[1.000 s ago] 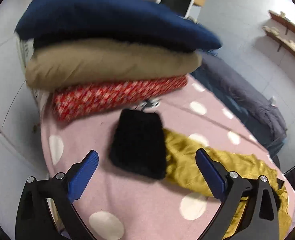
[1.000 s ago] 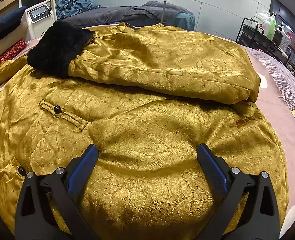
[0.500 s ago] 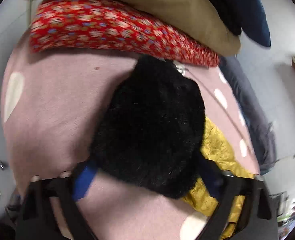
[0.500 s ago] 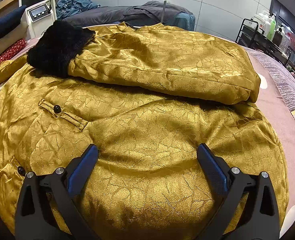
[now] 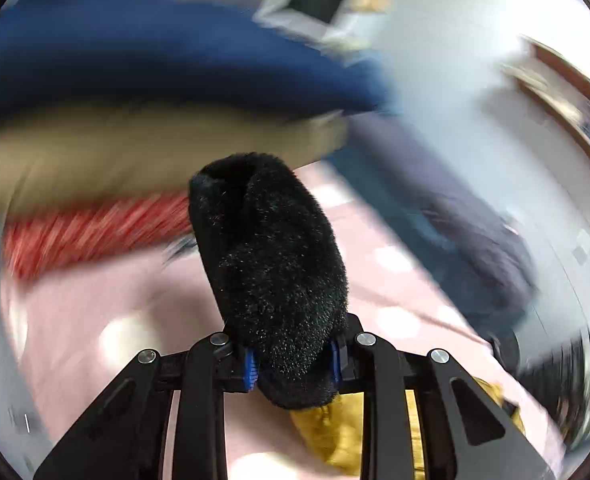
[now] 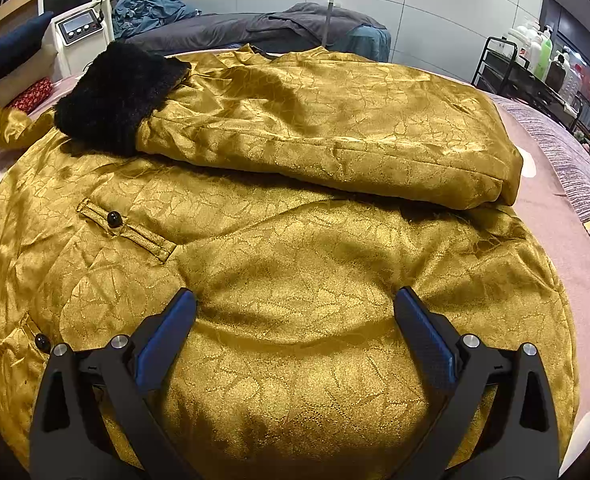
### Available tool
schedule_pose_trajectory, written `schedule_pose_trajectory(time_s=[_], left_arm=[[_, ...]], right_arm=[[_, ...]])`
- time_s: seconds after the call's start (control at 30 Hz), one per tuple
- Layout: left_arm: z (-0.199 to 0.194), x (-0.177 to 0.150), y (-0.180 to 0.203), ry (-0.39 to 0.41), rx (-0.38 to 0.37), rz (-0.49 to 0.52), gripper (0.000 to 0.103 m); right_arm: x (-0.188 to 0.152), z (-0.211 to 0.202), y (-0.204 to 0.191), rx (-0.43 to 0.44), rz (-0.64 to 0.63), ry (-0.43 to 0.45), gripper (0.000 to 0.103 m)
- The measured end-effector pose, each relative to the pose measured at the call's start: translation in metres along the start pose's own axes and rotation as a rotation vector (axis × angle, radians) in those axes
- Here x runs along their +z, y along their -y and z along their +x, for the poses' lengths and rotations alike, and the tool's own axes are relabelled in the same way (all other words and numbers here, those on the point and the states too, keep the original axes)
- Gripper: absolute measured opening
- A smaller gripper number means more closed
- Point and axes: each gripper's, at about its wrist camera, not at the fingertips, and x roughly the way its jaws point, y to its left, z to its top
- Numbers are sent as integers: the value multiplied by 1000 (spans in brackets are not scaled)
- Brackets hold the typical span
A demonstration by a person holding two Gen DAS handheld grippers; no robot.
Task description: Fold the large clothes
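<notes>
1. Right now the left hand-held gripper (image 5: 293,362) pinches the black fur cuff (image 5: 271,276) of the gold coat's (image 6: 295,240) loose sleeve.
2. Right hand-held gripper (image 6: 295,320) hovers spread over the coat on the bed (image 6: 555,184).
3. Best carried low across the folded sleeve (image 6: 335,132) beyond.

Strongly smeared by motion in the left wrist view: the stack of folded bedding (image 5: 135,120) — blue, tan and red layers only, no pattern readable. Same for the monitor (image 5: 315,4) and the wall shelf (image 5: 567,88), contents impossible to tell. Blue pads of the left claw (image 5: 293,364) mostly buried under the black fur cuff (image 5: 271,272). Gold sleeve (image 5: 335,436) half hidden behind the claw frame and cut by the lower edge.

In the right wrist view, gold coat (image 6: 295,280) cut off at left and bottom, hem covered by the right claw (image 6: 295,320). Bottles on the rack (image 6: 543,52) too small to read.
</notes>
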Motion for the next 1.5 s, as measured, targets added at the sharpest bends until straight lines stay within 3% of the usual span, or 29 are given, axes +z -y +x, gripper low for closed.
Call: schedule_pose_trajectory(time_s=[0.17,0.27,0.33,0.47,0.57,0.6,0.73,0.8,0.93,1.07,1.17,1.23,1.4,1.5], left_arm=[[-57,-14,171,106,-287,303,24],[-72,-50,263,91,-450,415,24],[-82,-89,321,85,-512,526,24],[-74,-176,398,-50,-564,696,25],[-43,-247,424,-230,-541,817,30],[-30,-268,428,-288,-526,853,31],[10,-337,414,-506,-491,929,61],[9,-350,394,-533,-515,927,79],[-1,-335,365,-509,-585,903,96],[-10,-304,348,-404,-569,863,97],[3,-282,332,-355,-451,839,96],[24,-276,322,-382,-349,824,94],[72,-306,309,-449,-181,924,90],[92,-331,300,-451,-134,980,92]], right_arm=[[0,0,0,2,1,1,98],[1,0,1,7,3,2,98],[1,1,2,12,6,2,98],[2,1,2,13,6,5,98],[2,1,2,14,7,6,98],[3,2,2,15,7,6,98],[3,2,2,16,9,7,98],[2,2,2,16,10,7,98],[4,3,-1,11,7,7,98],[5,3,-4,8,6,7,98],[5,3,-7,5,4,8,98],[5,3,-8,3,4,8,98],[6,4,-9,3,3,10,98],[5,4,-9,3,3,9,98]])
